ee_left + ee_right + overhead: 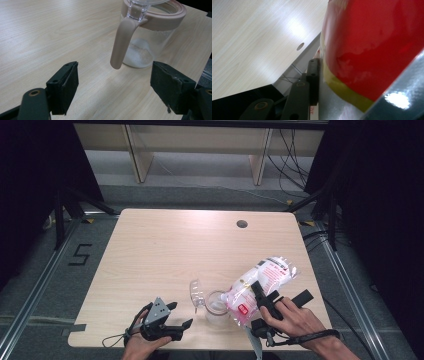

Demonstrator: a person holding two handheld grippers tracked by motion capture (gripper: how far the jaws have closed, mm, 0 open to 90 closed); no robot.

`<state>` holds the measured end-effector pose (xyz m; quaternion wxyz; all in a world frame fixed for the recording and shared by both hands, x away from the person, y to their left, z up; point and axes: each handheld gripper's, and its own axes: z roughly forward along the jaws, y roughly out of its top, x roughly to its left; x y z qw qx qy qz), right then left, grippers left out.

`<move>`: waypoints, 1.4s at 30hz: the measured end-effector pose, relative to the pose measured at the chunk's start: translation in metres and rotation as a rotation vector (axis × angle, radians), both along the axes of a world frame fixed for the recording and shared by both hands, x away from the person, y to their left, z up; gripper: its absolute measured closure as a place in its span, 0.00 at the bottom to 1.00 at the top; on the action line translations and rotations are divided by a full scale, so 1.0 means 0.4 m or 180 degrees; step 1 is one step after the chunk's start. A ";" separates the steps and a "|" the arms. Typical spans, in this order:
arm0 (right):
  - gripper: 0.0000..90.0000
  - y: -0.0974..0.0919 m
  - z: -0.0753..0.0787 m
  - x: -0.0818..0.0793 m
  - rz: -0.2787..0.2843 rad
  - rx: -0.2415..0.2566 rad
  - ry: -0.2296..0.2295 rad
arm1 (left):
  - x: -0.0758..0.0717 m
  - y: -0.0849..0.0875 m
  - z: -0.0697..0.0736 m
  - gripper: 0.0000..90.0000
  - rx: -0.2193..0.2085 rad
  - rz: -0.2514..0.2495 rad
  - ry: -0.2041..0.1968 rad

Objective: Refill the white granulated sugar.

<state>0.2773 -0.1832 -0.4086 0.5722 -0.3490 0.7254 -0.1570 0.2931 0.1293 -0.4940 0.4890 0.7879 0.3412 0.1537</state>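
A clear jar (216,309) with a beige rim stands near the table's front edge, its clear lid (196,292) flipped open to the left. In the left gripper view the jar (150,37) shows a beige handle (122,42) and white granules at the bottom. A red and white plastic bag (262,277) lies tilted with its low end at the jar's mouth. My right gripper (275,292) is shut on the bag (372,45); one finger (313,75) presses its side and the other is hidden. My left gripper (181,315) (113,87) rests open just left of the jar, holding nothing.
The wooden table (165,245) has a round cable hole (242,224) at the back right. Wooden furniture legs (137,155) and cables (295,165) stand on the floor beyond it. Metal floor rails (40,285) run along both sides.
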 end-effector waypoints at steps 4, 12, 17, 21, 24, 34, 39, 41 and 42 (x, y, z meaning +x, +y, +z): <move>0.81 0.002 0.004 0.004 0.0084 -0.0136 -0.0001 | 0.001 0.003 0.001 0.25 0.0032 -0.0021 -0.0011; 0.81 -0.004 -0.001 0.012 0.0291 -0.0092 -0.0104 | 0.001 0.003 0.001 0.25 0.0049 -0.0009 -0.0010; 0.81 -0.003 0.000 0.011 0.0304 -0.0098 -0.0106 | 0.001 0.002 0.001 0.25 0.0029 -0.0021 -0.0011; 0.81 -0.002 0.002 0.011 0.0296 -0.0111 -0.0117 | -0.001 0.001 0.000 0.25 -0.0013 0.0029 0.0032; 0.81 -0.002 0.002 0.011 0.0285 -0.0078 -0.0117 | -0.001 0.001 0.000 0.25 -0.0012 0.0029 0.0033; 0.82 0.004 0.005 0.010 0.0334 -0.0225 -0.0178 | -0.001 0.001 0.000 0.25 -0.0016 0.0030 0.0033; 0.82 0.004 0.006 0.010 0.0322 -0.0267 -0.0195 | -0.002 0.000 0.000 0.25 -0.0012 0.0026 0.0045; 0.82 0.003 0.005 0.010 0.0299 -0.0343 -0.0170 | -0.002 0.001 0.000 0.25 -0.0008 0.0024 0.0035; 0.82 0.003 0.005 0.010 0.0297 -0.0341 -0.0179 | -0.001 0.001 0.000 0.25 -0.0005 0.0024 0.0033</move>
